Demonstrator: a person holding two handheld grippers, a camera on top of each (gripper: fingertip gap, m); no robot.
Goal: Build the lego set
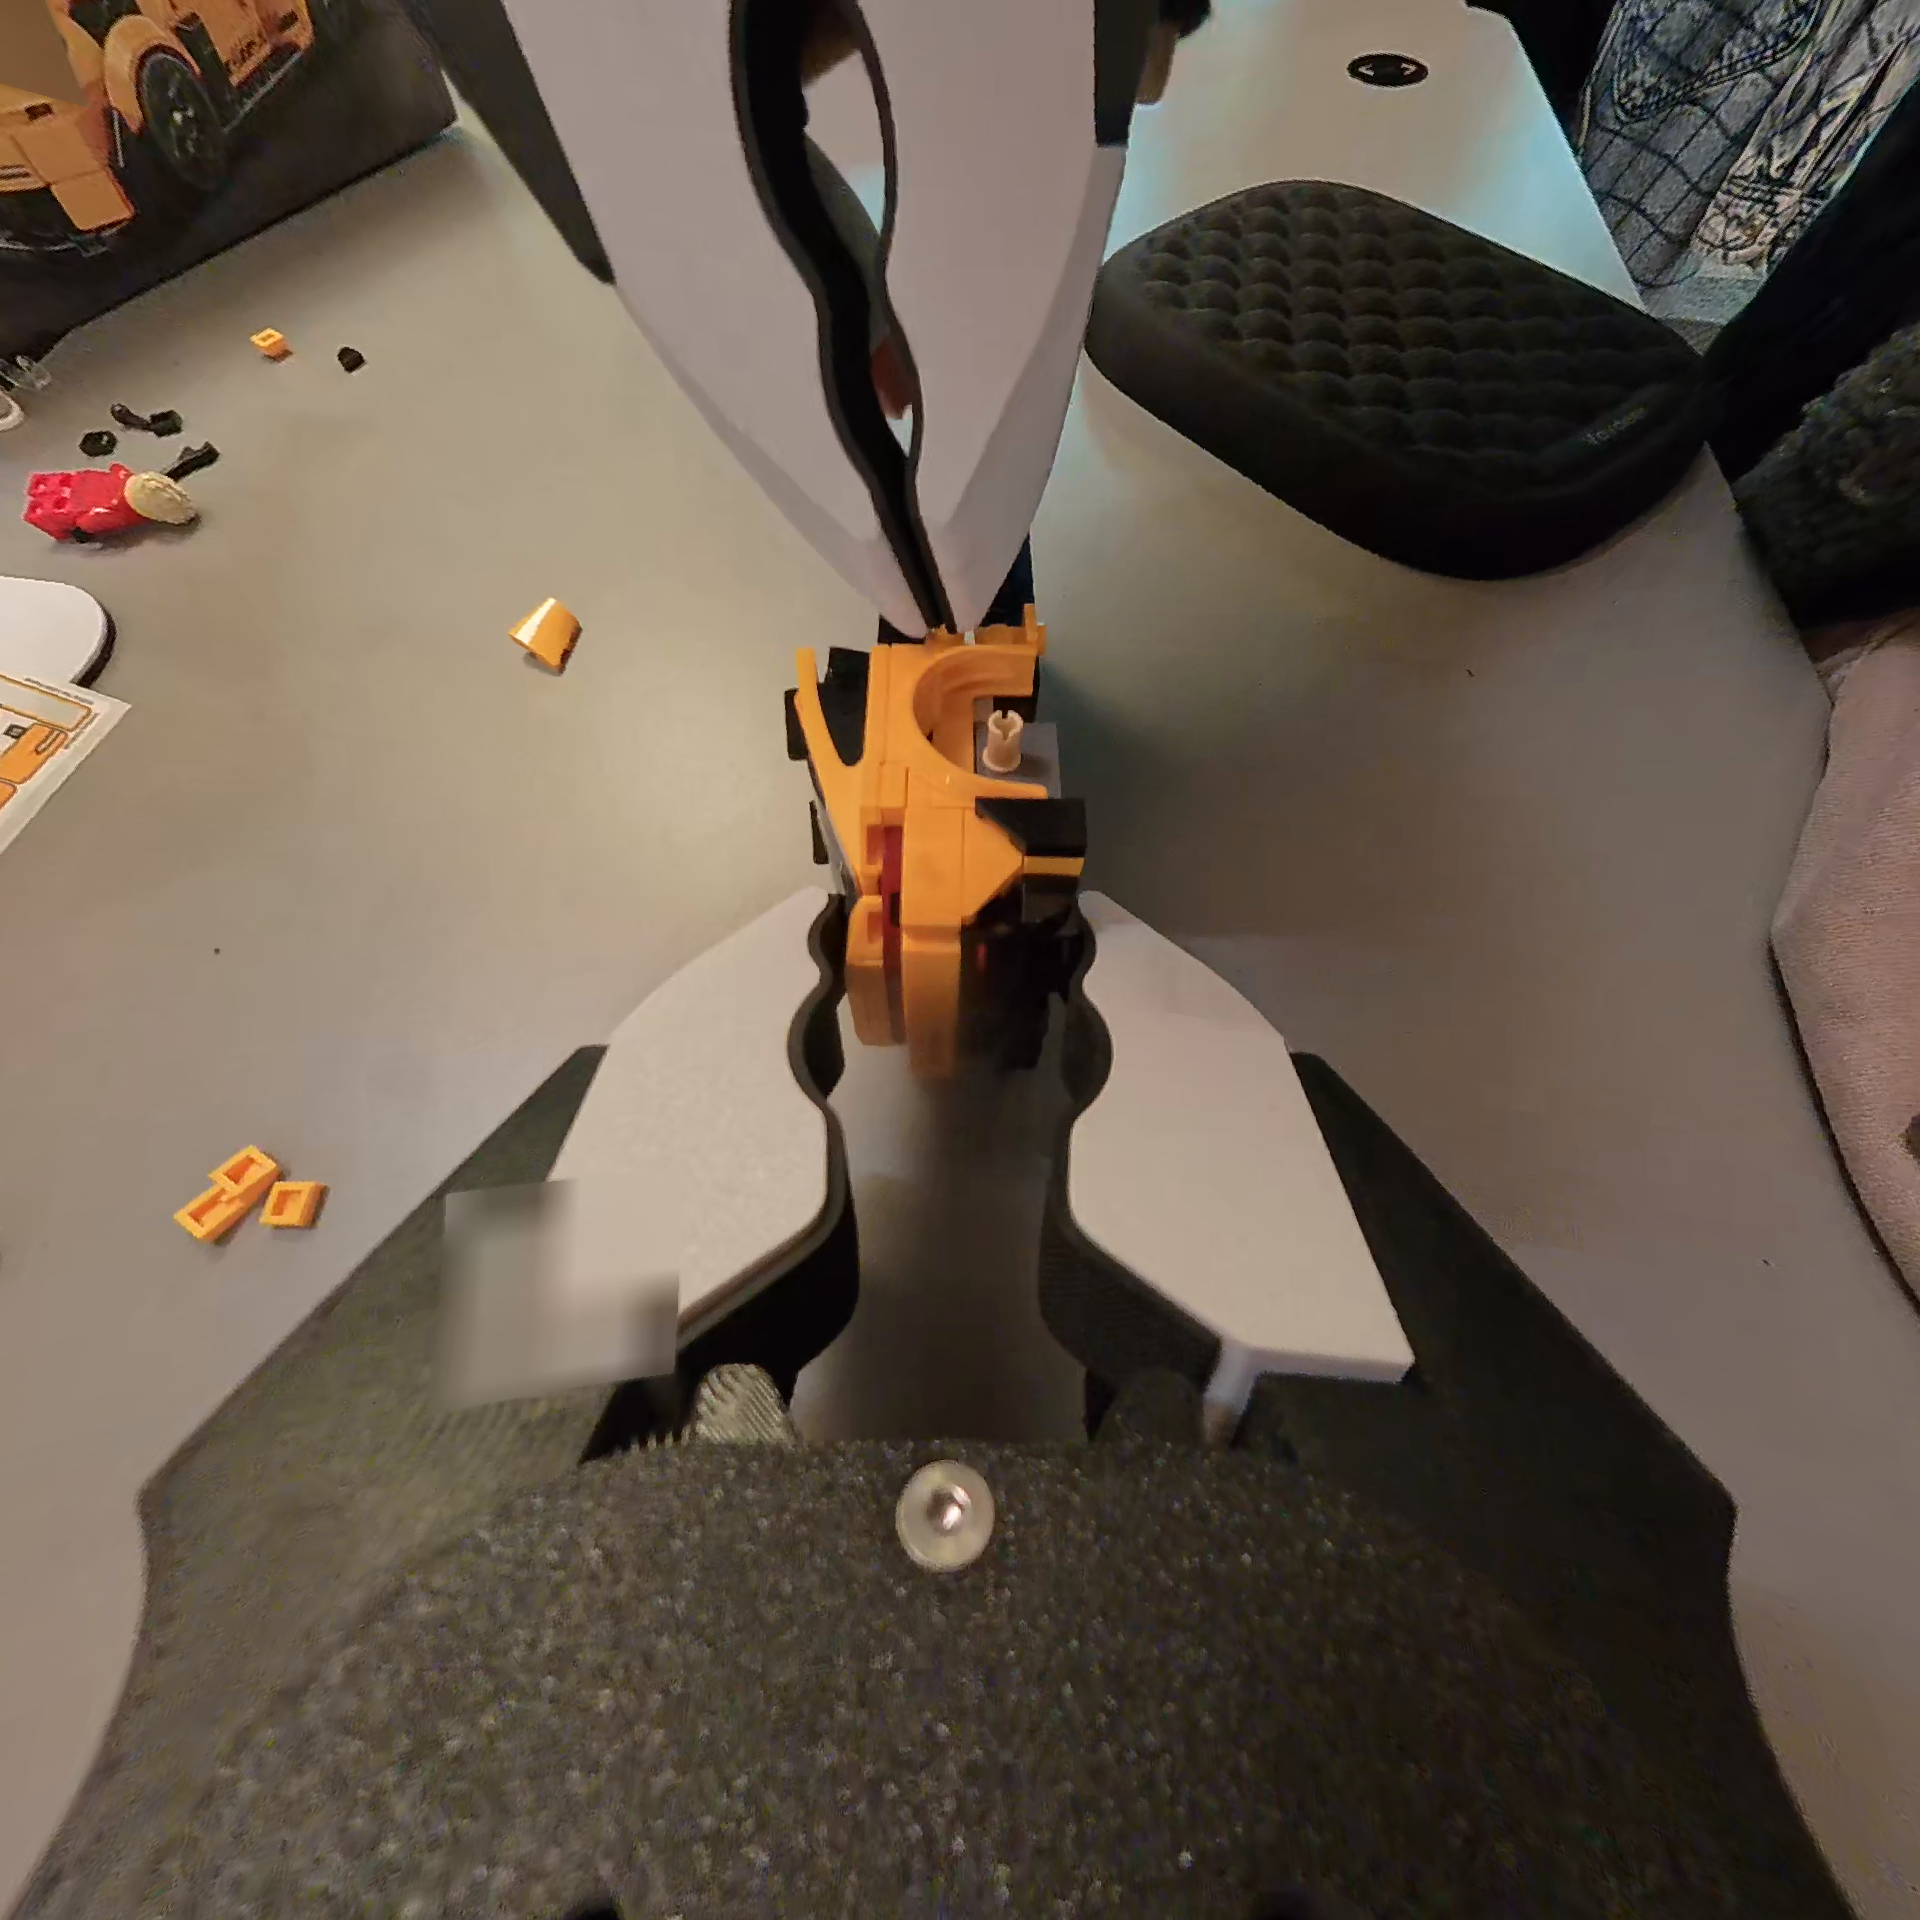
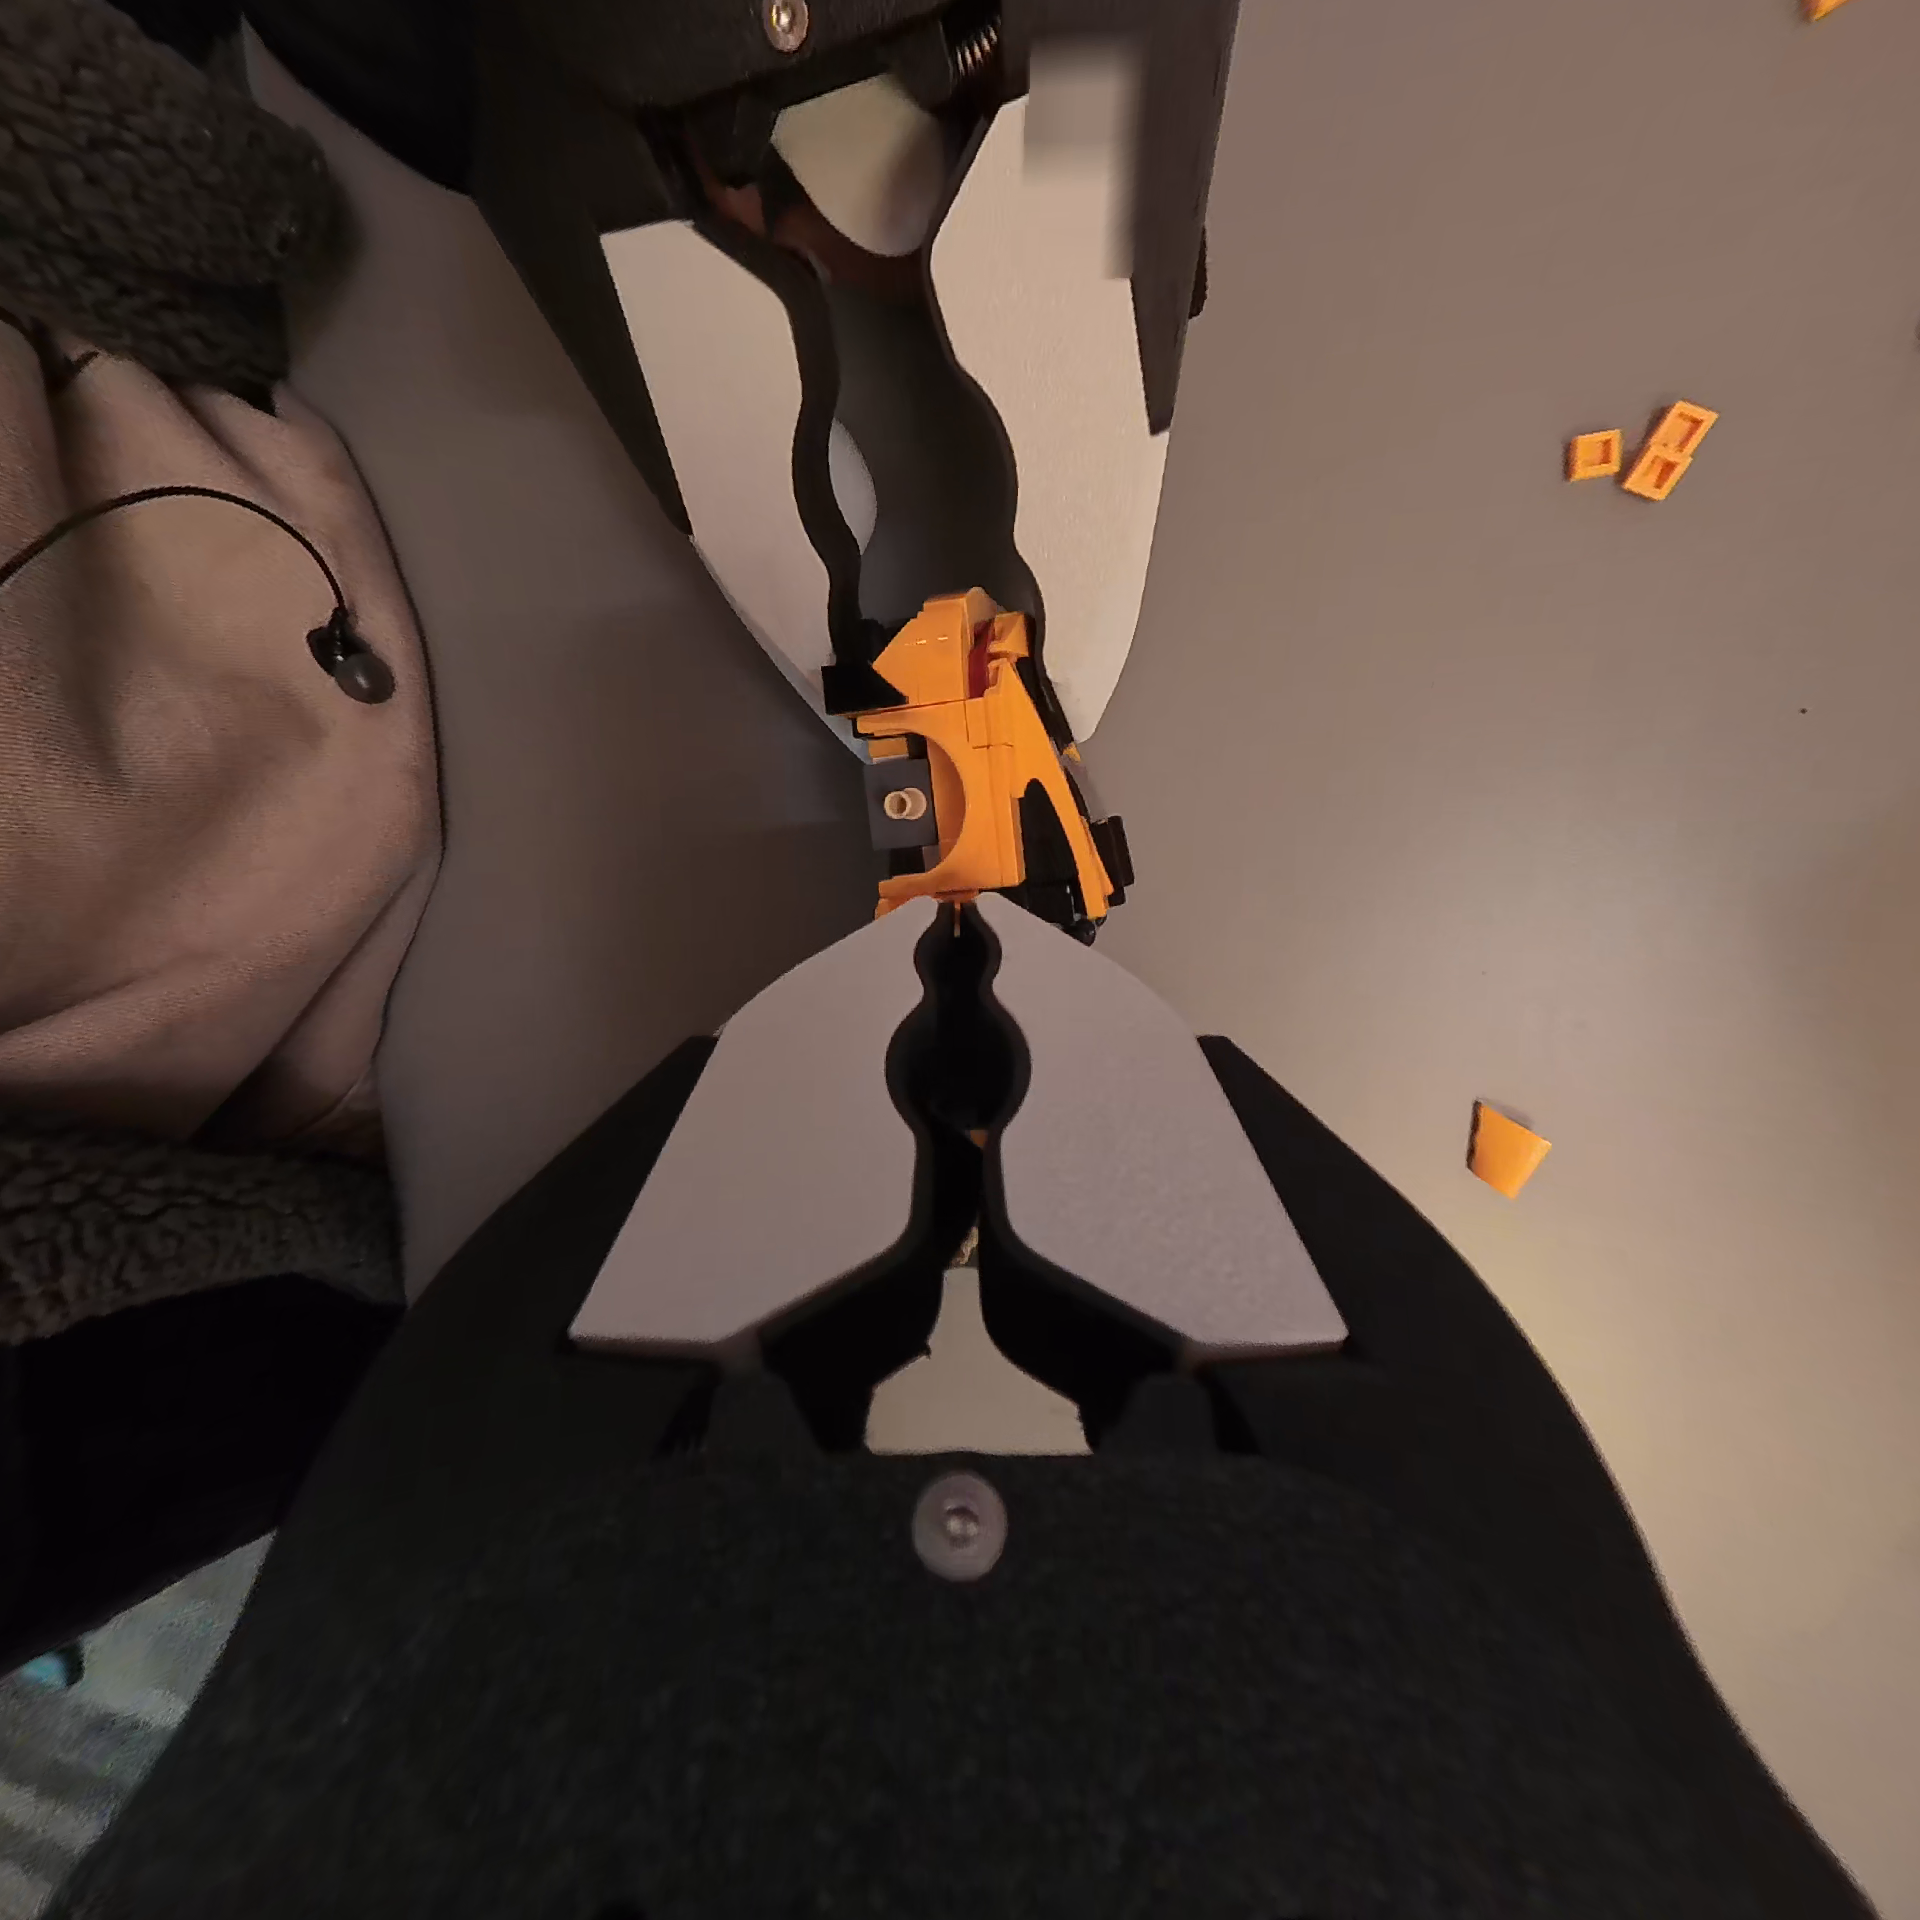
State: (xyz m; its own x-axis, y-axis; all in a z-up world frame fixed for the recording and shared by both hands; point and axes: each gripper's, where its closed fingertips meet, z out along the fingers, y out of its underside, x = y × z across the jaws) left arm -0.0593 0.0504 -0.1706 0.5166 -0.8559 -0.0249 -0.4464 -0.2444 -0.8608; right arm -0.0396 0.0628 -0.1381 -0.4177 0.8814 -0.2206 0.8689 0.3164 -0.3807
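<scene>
Orange-and-black brick model – a half-built toy car body with a wheel arch and a small beige pin on a grey block – hangs above the grey table, between the two hand-held grippers that face each other tip to tip. Going from big to small: the left gripper reaches in from the near edge of its own view, with its jaws partly apart and the two pads pressed on the sides of the model's near end, so it is gripping it. The right gripper comes from the opposite side, pointing down toward the model; its fingers are closed together and the tips meet at the model's far edge, where a thin orange bit shows between them, but I cannot tell if it is really pinched. On the table, to the right of the left gripper, lies a black padded cushion. At the far left a box with a picture of an orange car stands, a printed sheet lies nearer, and a red minifigure piece is between them. Smallest things – a single orange slope brick, three orange tiles close together, and a few tiny black parts – are scattered well apart from the model.
</scene>
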